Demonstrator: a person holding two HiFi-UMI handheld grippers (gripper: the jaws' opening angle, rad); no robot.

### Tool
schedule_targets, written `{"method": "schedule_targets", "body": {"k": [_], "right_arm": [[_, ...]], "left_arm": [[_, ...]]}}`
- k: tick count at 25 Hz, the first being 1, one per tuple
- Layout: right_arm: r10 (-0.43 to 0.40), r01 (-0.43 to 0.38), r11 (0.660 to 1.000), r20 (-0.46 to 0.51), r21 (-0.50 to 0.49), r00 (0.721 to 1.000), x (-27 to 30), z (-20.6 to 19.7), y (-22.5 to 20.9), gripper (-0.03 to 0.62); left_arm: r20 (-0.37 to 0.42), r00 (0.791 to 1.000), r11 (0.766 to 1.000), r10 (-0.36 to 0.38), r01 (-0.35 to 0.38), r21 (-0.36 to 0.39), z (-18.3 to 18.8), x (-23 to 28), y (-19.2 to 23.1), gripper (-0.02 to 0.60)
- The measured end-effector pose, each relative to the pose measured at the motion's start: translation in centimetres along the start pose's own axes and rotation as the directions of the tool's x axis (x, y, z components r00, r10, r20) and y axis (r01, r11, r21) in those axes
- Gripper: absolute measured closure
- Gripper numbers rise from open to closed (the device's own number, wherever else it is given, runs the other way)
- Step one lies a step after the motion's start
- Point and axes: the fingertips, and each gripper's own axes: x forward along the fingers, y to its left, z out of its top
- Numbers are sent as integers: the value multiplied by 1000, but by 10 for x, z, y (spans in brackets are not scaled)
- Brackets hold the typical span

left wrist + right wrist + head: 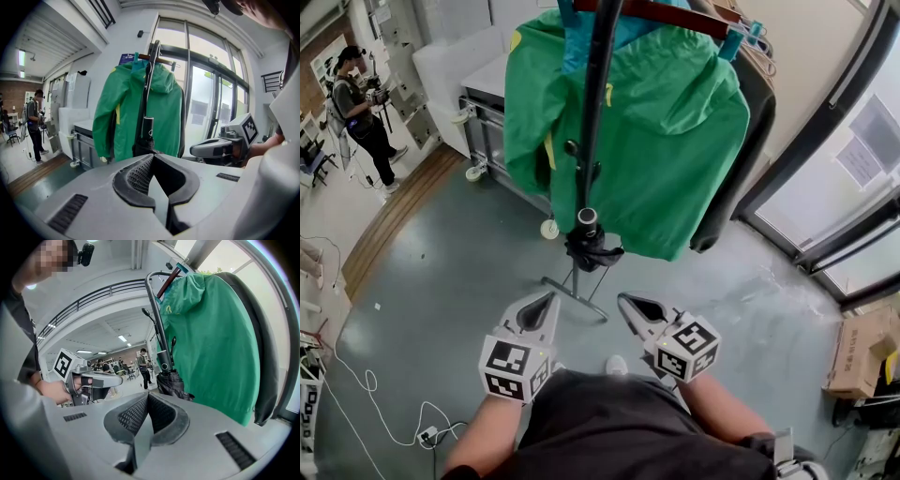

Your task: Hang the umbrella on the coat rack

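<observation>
Grey floor point(441, 281); umbrella point(589, 246) hangs on coat rack point(598, 94) beside jacket point(675, 141). Left gripper point(551, 298) and right gripper point(624, 302): jaws together, empty.

The umbrella point(589, 246) hangs low against the pole of the coat rack point(598, 112), with the jacket point(675, 141) hung from the rack's top just behind it and to its right. The left gripper point(549, 298) and right gripper point(623, 300) sit side by side, apart, in front of the rack's foot and short of the umbrella. A wheeled cabinet point(487, 131) stands behind the rack, a person point(358, 108) far left, and a cardboard box point(860, 352) on the floor at right.
</observation>
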Motion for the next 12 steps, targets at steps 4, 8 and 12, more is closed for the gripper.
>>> {"method": "schedule_targets", "body": {"k": [4,8,12], "right_arm": [[-1,1,1000,1,3,1000,1,0,-1,585],[1,-1,1000,2,1,1000,1,0,-1,585],[4,-4,1000,2,-2,1000,3,0,-1,585]], "left_arm": [[-1,1000,1000,0,0,-2,0,1,0,566],[-3,1000,1000,1,-1,-3,-1,1,0,566],[-2,1000,1000,3,-3,-4,-1,1,2,566]]}}
